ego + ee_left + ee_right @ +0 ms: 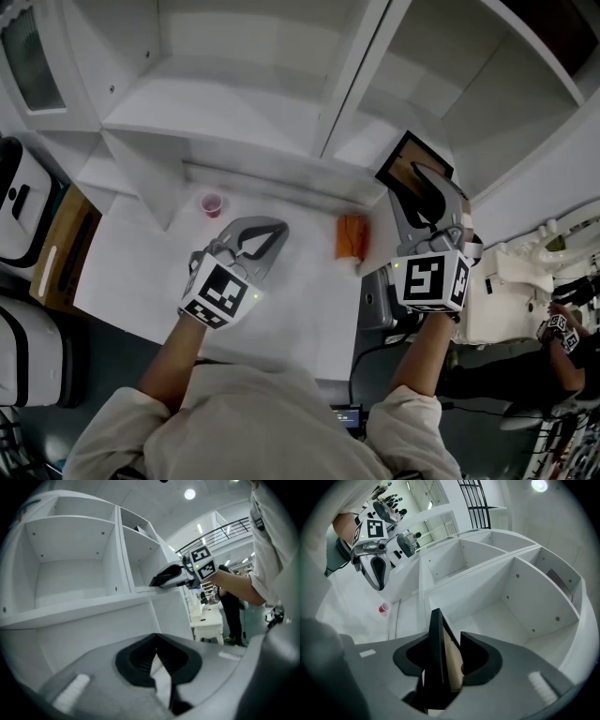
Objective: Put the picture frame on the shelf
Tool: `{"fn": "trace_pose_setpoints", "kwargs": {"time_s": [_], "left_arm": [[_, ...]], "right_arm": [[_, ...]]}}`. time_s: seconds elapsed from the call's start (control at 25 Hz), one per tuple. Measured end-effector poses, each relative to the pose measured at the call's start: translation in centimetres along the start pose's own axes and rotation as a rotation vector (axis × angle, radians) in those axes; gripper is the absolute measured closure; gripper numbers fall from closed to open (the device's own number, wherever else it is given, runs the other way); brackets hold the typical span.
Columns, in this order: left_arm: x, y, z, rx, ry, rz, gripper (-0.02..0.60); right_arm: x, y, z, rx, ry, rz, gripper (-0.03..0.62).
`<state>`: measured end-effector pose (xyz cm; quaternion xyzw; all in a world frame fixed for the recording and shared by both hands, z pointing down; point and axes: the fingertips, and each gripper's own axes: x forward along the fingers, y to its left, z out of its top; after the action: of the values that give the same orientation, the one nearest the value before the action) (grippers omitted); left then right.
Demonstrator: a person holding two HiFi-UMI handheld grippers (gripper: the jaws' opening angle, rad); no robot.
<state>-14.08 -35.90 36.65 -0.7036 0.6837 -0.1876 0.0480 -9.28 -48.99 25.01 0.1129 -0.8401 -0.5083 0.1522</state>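
The picture frame (405,161) is black-edged with a brown picture. It stands at the front edge of the white shelf unit's (281,103) right compartment. My right gripper (427,187) reaches in around it. In the right gripper view the frame (438,639) stands edge-on between the jaws of the right gripper (446,643); it leans toward the left jaw, and a gap shows at the right jaw, so the gripper is open. My left gripper (261,234) hovers over the white tabletop (141,272), shut and empty; its jaws meet in the left gripper view (157,656).
A small red cup (213,203) stands near the shelf's base. An orange object (352,236) lies on the table's right side. Dark cases (23,216) sit at the left. A white table (511,281) and a person (567,342) are at the right.
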Motion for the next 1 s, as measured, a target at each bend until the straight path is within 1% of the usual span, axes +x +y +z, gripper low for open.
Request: {"fn": "trace_pose_setpoints", "kwargs": {"time_s": [0.12,0.24,0.28,0.32,0.52,0.6,0.68,0.72,0.8,0.92,1.0], "left_arm": [[0.7,0.0,1.8,0.047,-0.033,-0.005,0.578],[1.4,0.3,4.6,0.105,-0.082,-0.007,0.577],[1.6,0.4,5.7,0.123,-0.099,-0.009,0.568],[1.8,0.5,6.7,0.146,-0.115,-0.010,0.539],[2.9,0.2,11.8,0.302,-0.182,-0.014,0.506],[3.5,-0.1,13.4,0.331,-0.216,-0.035,0.503],[4.1,-0.5,14.6,0.339,-0.242,-0.065,0.503],[4.5,-0.6,14.9,0.351,-0.243,-0.075,0.503],[5.4,-0.9,15.0,0.396,-0.217,-0.089,0.485],[6.9,-1.2,14.9,0.488,-0.149,-0.106,0.457],[7.7,-1.4,15.0,0.550,-0.120,-0.103,0.446]], "right_arm": [[0.0,0.3,-0.2,0.000,0.001,0.011,0.413],[0.1,0.4,-0.4,-0.001,0.002,0.017,0.409],[0.1,0.5,-0.5,-0.002,0.002,0.019,0.408],[0.1,0.4,-0.5,-0.001,0.001,0.020,0.407],[0.2,0.3,-0.6,0.003,-0.008,0.027,0.407],[0.2,0.2,-0.5,0.008,-0.014,0.024,0.405],[0.2,0.2,-0.4,0.011,-0.020,0.023,0.405],[0.2,0.2,-0.4,0.012,-0.022,0.024,0.405],[0.2,0.2,-0.5,0.009,-0.027,0.027,0.405],[0.2,0.2,-0.6,0.006,-0.035,0.031,0.404],[0.2,0.2,-0.7,0.005,-0.038,0.033,0.403]]}}
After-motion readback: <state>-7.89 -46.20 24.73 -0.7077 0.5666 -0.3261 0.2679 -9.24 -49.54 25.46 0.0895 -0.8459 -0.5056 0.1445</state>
